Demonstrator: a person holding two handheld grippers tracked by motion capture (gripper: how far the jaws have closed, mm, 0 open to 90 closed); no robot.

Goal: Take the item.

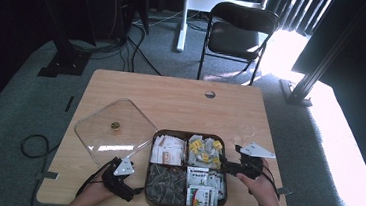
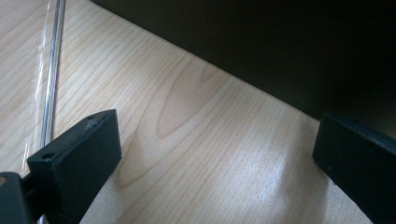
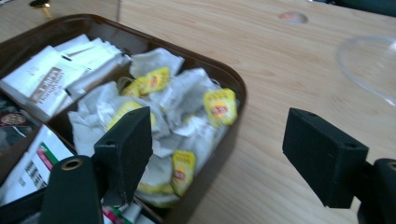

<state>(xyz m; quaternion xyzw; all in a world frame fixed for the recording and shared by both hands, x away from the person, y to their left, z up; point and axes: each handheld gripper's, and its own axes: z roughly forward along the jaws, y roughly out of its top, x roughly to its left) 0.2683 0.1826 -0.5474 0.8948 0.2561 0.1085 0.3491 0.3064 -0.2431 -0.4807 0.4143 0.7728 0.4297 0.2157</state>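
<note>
Down near the table's front edge, the left gripper point(image 1: 119, 176) rests on the wood with its jaws wide and nothing between them, just left of the brown box point(image 1: 150, 196). The right gripper point(image 1: 231, 163) hangs open over the box's right rim, above the tea bags with yellow tags point(image 3: 187, 112). Farther back lies the clear lid point(image 1: 96, 125).

The bench point(image 1: 181, 98) is pale wood with a wavy brown grain. The four-part tray point(image 1: 190, 134) is dark brown. Its tea bags point(image 3: 187, 107) are whitish paper with yellow tags bearing a red mark. The sachets point(image 3: 51, 79) beside them are white with a brown printed band. The packets point(image 1: 202, 190) nearer the person are white with green and red print. The lid point(image 1: 113, 132) is clear with a brass-coloured knob point(image 1: 115, 125). Both grippers' jaws are matt black.
</note>
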